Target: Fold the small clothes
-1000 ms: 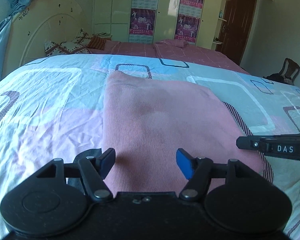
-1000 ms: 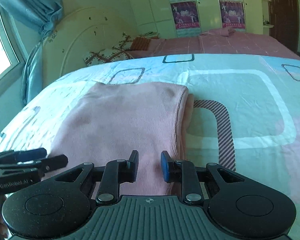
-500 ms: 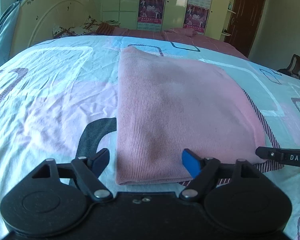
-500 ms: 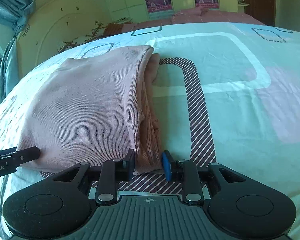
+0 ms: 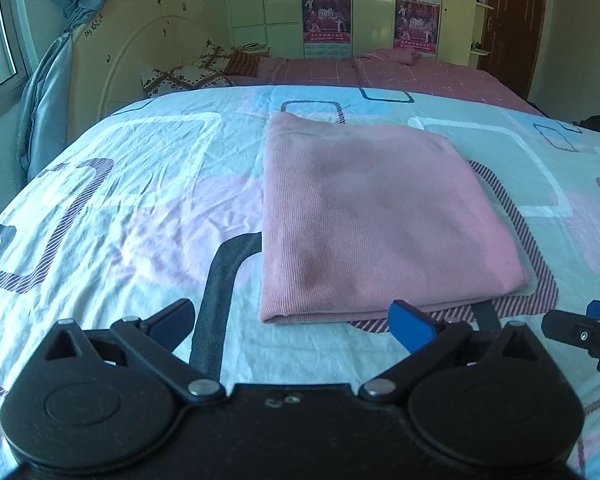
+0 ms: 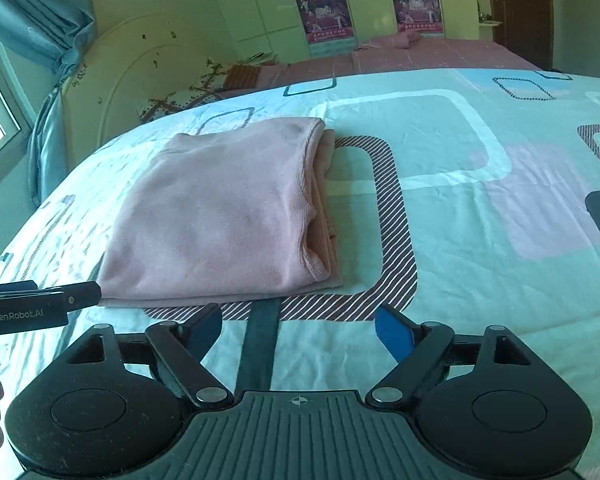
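Garment (image 5: 380, 216): folded, flat on bed (image 5: 120, 208) | just ahead of both; long axis running away | left hand-held gripper (image 5: 296, 320): wide, empty | right hand-held gripper (image 6: 300, 326): wide, empty | equally near

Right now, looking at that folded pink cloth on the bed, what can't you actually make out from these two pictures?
- What garment the pink cloth is: folded shut in both views, only layered edges show on its right side.
- Its underside: hidden against the bedsheet.
- The right gripper in the left wrist view: cut off by the right edge.
- The left gripper in the right wrist view: cut off by the left edge.
- Poster text: too small.
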Tool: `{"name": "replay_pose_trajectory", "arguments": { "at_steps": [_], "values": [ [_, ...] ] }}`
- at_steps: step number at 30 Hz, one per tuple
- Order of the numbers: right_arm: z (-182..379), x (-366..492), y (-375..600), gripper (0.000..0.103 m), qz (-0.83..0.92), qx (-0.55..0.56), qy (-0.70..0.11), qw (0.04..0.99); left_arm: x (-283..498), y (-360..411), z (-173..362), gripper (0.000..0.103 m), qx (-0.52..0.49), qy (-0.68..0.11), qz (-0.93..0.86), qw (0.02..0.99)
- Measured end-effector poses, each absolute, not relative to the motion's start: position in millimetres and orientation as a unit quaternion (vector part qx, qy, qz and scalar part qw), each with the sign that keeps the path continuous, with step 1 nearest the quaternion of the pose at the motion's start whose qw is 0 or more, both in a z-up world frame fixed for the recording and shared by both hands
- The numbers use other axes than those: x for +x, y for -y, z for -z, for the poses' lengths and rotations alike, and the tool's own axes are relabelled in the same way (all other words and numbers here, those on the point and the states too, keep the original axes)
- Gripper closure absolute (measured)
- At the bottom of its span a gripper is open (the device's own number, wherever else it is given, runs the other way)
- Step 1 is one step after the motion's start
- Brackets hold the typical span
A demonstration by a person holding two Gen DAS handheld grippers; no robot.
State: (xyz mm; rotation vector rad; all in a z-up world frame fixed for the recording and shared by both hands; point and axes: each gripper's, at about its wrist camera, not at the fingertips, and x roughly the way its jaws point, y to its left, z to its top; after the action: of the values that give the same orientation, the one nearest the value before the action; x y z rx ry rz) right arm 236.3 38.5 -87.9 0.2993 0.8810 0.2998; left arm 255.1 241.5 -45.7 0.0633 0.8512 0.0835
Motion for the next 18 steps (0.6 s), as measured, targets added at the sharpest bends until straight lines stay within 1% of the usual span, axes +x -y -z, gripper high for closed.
{"name": "replay_pose_trajectory", "arguments": {
  "at_steps": [4,5,7,11,16,18],
  "values": [
    [64.5,210.8,-33.5,0.011,-0.185,0.141,-0.423,0.875,211.9,-235.6,11.5,0.001,0.006,-0.373,-0.043,0.927],
    [58.4,203.9,-32.6,0.008,-0.197,0.135,-0.424,0.873,201.5,-234.5,4.2,0.001,0.001,-0.365,-0.05,0.929],
    [44.7,186.7,-29.6,0.0,-0.217,0.126,-0.417,0.873,181.0,-230.3,-8.8,0.001,-0.003,-0.354,-0.07,0.933],
    [16.8,143.3,-19.7,0.0,-0.231,0.108,-0.394,0.883,137.4,-219.8,-33.4,0.001,-0.013,-0.344,-0.097,0.934],
    [-18.1,75.8,-9.1,0.0,-0.196,0.032,-0.341,0.919,77.8,-197.4,-57.6,0.002,-0.002,-0.332,-0.114,0.936],
    [-30.8,48.3,-4.6,0.0,-0.187,0.019,-0.32,0.929,57.7,-187.6,-66.0,0.002,0.009,-0.331,-0.112,0.937]
  ]
}}
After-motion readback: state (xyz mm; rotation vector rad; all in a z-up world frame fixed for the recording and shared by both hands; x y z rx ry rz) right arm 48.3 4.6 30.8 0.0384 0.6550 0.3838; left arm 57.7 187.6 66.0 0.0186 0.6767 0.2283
